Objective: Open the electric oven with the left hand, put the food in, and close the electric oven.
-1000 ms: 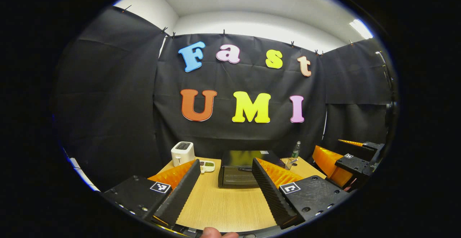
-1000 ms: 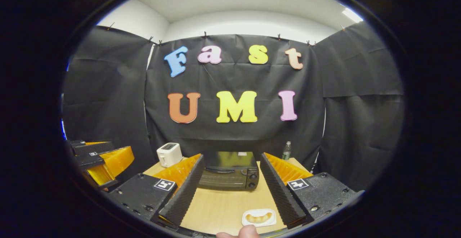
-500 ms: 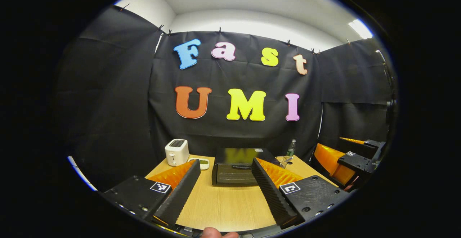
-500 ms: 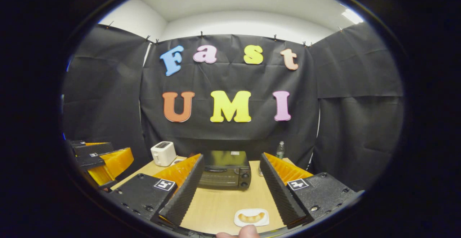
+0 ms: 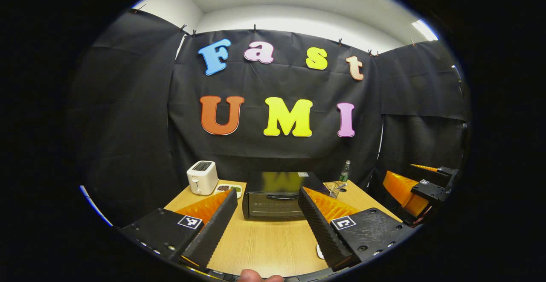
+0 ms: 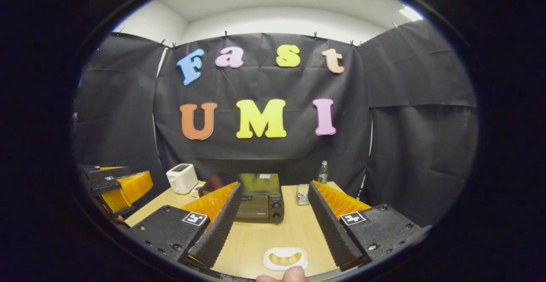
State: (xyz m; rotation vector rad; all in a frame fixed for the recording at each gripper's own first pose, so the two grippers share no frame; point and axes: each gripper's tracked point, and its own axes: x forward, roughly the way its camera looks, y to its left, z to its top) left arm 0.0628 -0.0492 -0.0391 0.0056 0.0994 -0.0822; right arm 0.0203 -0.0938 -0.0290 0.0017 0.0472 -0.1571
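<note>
The left hand-held gripper [image 5: 266, 213] hangs above the near part of the wooden bench [image 5: 268, 243], its fingers spread wide with nothing between them. Straight ahead of it, at the back of the bench, stands the black electric oven [image 5: 273, 196] with its door closed, the handle running across the top of the door. To the oven's left sit a white toaster [image 5: 202, 178] and a small dish [image 5: 228, 188] of dark bits; to its right, a green bottle [image 5: 344, 172] near the booth wall. In the left gripper view the other gripper shows far off at the right edge.

The right hand-held gripper [image 6: 273, 216] is likewise spread apart and empty, held over the bench's near edge. Between its fingers and close to the camera lies the food [image 6: 284, 258] — a pale curved piece of bread on a small white plate [image 6: 268, 261], resting on the bench well in front of the oven [image 6: 260, 196]. A fingertip [image 6: 290, 275] of the person shows at the bottom of the right gripper view — just below the plate
</note>
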